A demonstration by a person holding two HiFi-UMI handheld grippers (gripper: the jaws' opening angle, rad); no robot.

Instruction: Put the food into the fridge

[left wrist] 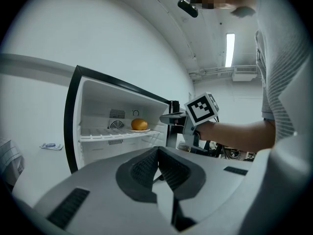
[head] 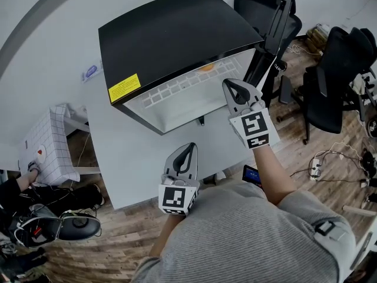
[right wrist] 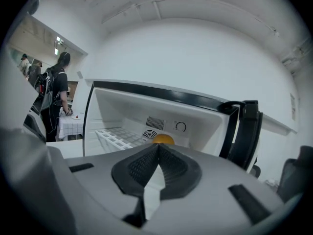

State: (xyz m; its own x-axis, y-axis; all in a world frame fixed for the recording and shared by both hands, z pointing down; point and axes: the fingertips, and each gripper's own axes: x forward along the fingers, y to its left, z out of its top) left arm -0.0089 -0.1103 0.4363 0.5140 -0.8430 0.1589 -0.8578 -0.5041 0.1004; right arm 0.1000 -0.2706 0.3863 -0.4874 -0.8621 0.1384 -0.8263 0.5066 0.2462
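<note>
A black mini fridge [head: 165,34] stands on the white table [head: 118,158] with its door [head: 272,31] swung open to the right. Inside, an orange round food [left wrist: 139,125] lies on a small plate on the white wire shelf [left wrist: 110,135]; it also shows as the orange food [head: 206,68] from above. My right gripper [head: 228,83] is shut and empty just in front of the fridge opening, the food [right wrist: 163,139] peeking over its closed jaws. My left gripper [head: 189,148] hangs shut and empty over the table's front edge, farther back from the fridge.
Black office chairs [head: 330,75] stand to the right on the wood floor. A small table with a checked cloth [head: 50,143] is at the left. A small blue-labelled packet [head: 90,72] lies on the table by the fridge. A person [right wrist: 57,89] stands far off.
</note>
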